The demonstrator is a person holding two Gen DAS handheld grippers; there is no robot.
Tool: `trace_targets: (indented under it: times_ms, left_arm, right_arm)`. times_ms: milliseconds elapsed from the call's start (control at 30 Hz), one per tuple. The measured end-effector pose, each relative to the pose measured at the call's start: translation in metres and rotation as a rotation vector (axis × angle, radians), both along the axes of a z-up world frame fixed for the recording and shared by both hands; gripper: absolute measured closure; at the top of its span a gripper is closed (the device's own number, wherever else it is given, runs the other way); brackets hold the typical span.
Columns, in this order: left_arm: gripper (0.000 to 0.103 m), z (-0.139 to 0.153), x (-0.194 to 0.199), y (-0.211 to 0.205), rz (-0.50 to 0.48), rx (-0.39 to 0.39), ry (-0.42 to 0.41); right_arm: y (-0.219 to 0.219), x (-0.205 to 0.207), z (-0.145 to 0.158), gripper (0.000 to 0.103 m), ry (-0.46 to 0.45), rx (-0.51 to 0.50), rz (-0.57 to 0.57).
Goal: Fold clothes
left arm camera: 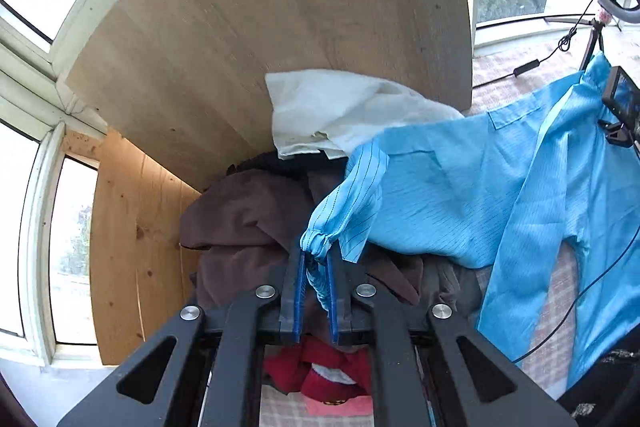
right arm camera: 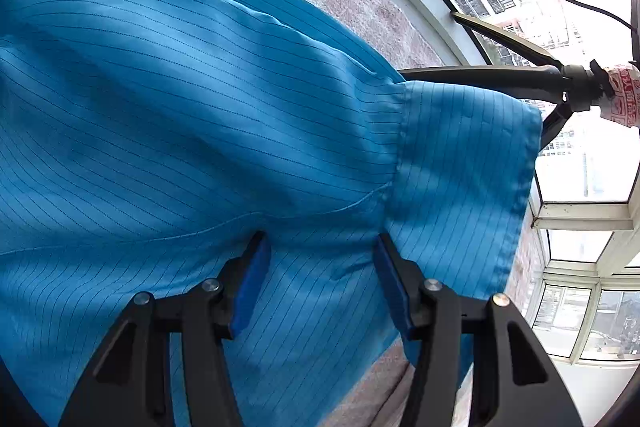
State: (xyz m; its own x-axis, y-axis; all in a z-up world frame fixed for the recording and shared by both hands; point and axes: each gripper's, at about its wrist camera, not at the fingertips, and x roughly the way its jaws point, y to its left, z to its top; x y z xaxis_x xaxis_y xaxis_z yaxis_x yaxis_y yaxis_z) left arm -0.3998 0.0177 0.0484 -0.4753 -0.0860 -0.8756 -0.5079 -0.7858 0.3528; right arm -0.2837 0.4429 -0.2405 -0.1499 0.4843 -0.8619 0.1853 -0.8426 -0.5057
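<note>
Slippage of the bunched cuff (left arm camera: 316, 241) from the closed left gripper (left arm camera: 316, 267) is risked while the open right gripper (right arm camera: 320, 247) merely straddles the blue garment (right arm camera: 180, 107).

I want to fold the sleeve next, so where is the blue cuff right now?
In the left wrist view the cuff sits low at centre, pinched in the left gripper, hanging over the brown garment below the white cloth.
</note>
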Motion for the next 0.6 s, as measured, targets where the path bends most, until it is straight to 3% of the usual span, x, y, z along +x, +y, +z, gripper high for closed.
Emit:
trace_targets:
  times_ms: [133, 300, 400, 533, 600]
  left_arm:
    - [0.095, 0.067, 0.008, -0.004, 0.029, 0.077, -0.005]
    - [0.095, 0.082, 0.021, 0.0, 0.031, 0.067, -0.027]
    - [0.095, 0.054, 0.005, -0.011, 0.069, 0.073, -0.079]
    - [0.094, -0.025, -0.045, -0.04, 0.185, 0.004, -0.141]
    - [0.088, -0.065, -0.071, -0.055, 0.243, -0.031, -0.171]
  right_arm:
    - [-0.002, 0.004, 0.002, 0.05, 0.009, -0.006, 0.004]
    - [0.01, -0.001, 0.001, 0.05, 0.023, -0.015, 0.011]
    - [0.01, 0.0, 0.001, 0.05, 0.029, -0.019, 0.012]
    - [0.01, -0.003, -0.001, 0.05, 0.027, -0.008, 0.013]
    - [-0.004, 0.01, 0.004, 0.05, 0.024, 0.007, 0.018]
